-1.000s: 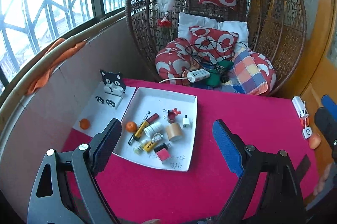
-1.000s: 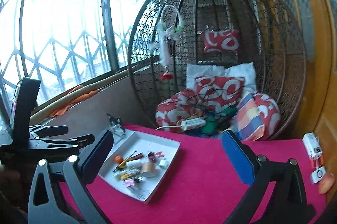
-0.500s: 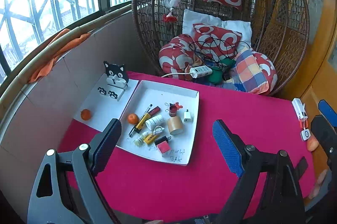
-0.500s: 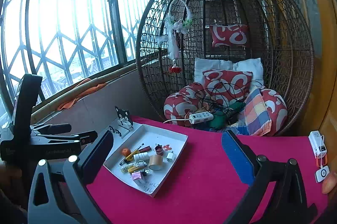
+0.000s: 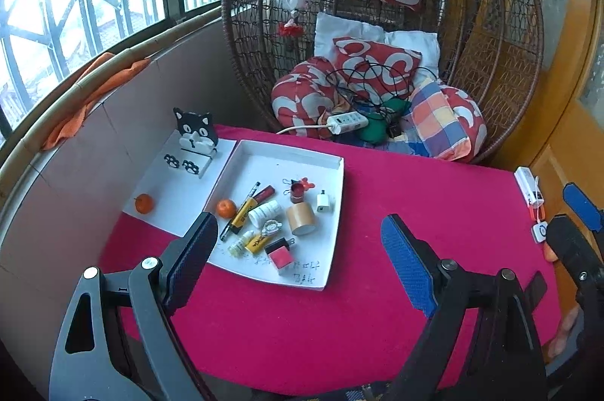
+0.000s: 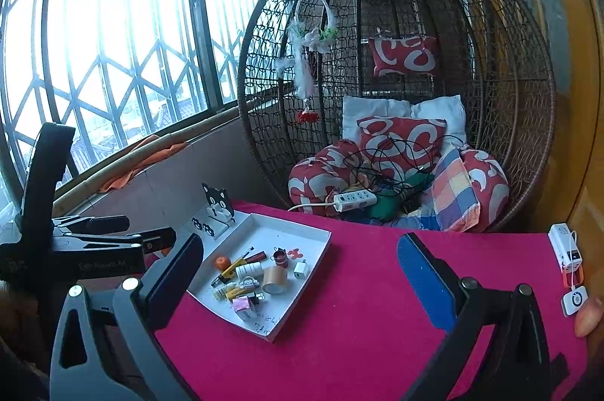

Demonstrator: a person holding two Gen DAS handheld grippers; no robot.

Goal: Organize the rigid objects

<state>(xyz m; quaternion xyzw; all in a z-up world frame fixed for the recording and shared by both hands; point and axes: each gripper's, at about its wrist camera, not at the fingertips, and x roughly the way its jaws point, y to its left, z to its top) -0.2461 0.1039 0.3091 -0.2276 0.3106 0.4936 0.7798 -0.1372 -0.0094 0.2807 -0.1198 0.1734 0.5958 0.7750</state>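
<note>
Left gripper (image 5: 298, 257) and right gripper (image 6: 298, 284) both spread wide, holding nothing, low in frame. Small objects clustered in white tray (image 5: 279, 155), left of centre, on red table (image 5: 415, 197).

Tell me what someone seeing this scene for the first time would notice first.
Probably the big wicker egg chair behind the table, piled with red and white cushions. Next, the bright pink tablecloth, with a white tray of small clutter on its left side: an orange, a tape roll and pens. Both hand-held grippers, left and right, hang open above the cloth, empty.
</note>
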